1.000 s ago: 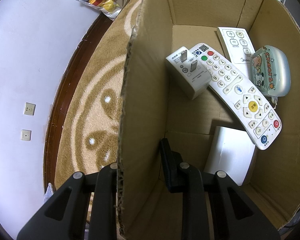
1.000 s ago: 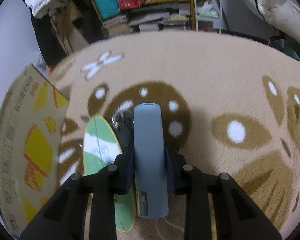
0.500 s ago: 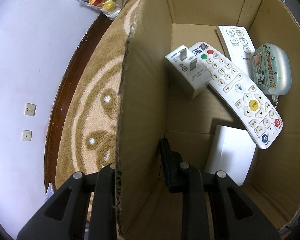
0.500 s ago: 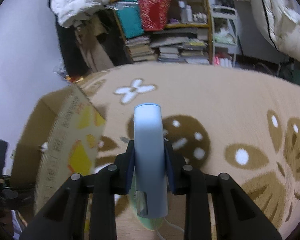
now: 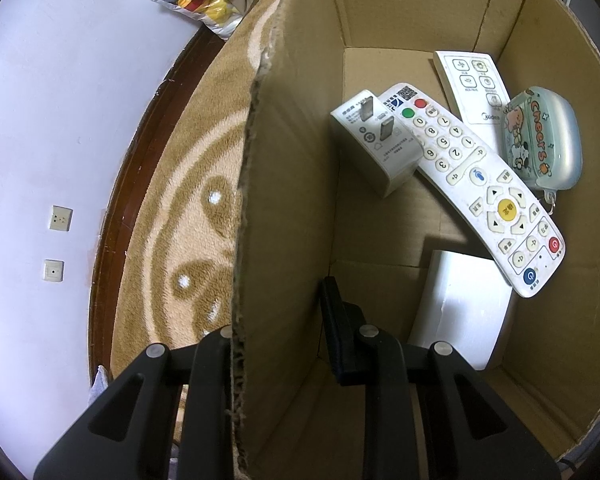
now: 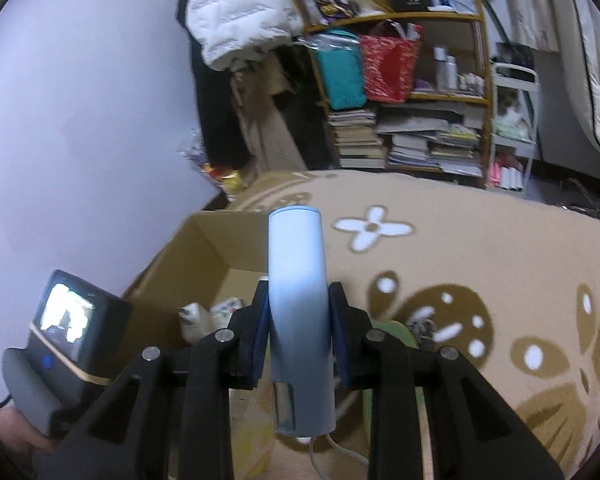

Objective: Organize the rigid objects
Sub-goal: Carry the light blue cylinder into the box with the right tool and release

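Your right tongs (image 6: 298, 344) clenching the blue tube (image 6: 298, 320), now lifted over the box (image 6: 204, 248); left tongs (image 5: 284, 320) unchanged, clamped on box wall (image 5: 284, 200).

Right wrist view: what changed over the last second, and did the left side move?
The right gripper, shut on the blue-grey cylinder throughout, lifted it off the carpet, away from the green case, and swung left toward the open cardboard box. The left gripper stayed clamped on the box wall; the long remote and the other contents barely shifted.
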Available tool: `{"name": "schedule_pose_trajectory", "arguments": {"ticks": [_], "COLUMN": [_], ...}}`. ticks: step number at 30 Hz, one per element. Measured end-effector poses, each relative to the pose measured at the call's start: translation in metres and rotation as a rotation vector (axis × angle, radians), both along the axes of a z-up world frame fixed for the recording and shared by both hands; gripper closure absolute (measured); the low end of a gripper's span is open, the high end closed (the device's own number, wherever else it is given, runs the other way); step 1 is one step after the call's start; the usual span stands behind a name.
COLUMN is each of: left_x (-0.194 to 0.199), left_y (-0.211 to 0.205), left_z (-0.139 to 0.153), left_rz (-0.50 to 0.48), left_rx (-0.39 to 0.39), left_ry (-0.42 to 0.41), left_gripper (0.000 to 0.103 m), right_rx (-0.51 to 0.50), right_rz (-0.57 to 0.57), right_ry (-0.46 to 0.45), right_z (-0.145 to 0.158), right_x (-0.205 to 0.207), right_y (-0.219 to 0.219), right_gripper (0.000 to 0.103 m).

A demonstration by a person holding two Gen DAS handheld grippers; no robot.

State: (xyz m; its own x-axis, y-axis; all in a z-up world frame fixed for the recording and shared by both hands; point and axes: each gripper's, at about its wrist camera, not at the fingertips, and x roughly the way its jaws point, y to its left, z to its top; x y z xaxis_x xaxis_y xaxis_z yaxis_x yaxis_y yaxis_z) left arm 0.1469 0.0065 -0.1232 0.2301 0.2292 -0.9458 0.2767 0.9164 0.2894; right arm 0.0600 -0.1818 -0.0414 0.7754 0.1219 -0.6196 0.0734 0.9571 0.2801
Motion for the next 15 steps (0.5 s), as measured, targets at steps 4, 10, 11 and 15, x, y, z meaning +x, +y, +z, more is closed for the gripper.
{"name": "schedule_pose_trajectory", "arguments": {"ticks": [4,10,11,15], "left_x": [-0.001,-0.001,-0.001,-0.001], "left_y": [-0.001,-0.002,-0.002,-0.002], "left_z": [0.000,0.000,0.000,0.000], "left_rz": [0.001,0.001,0.001,0.002], "left_rx": [0.000,0.000,0.000,-0.003], "left_ry": [0.000,0.000,0.001,0.001], "left_gripper": [0.080,0.080,0.080,0.080], "right_rx": [0.024,0.072,0.080,0.122], "right_rz": [0.044,0.087,0.089,0.101], "right_ry": [-0.015,-0.007,-0.005,-0.002], "right_z": [0.003,-0.003,-0.004,-0.006], "right_x": [0.001,0.006,0.007,0.012], "right_y": [0.014,0.028,0.029,0.035], "right_gripper": [0.074,0.074,0.074,0.074]}}
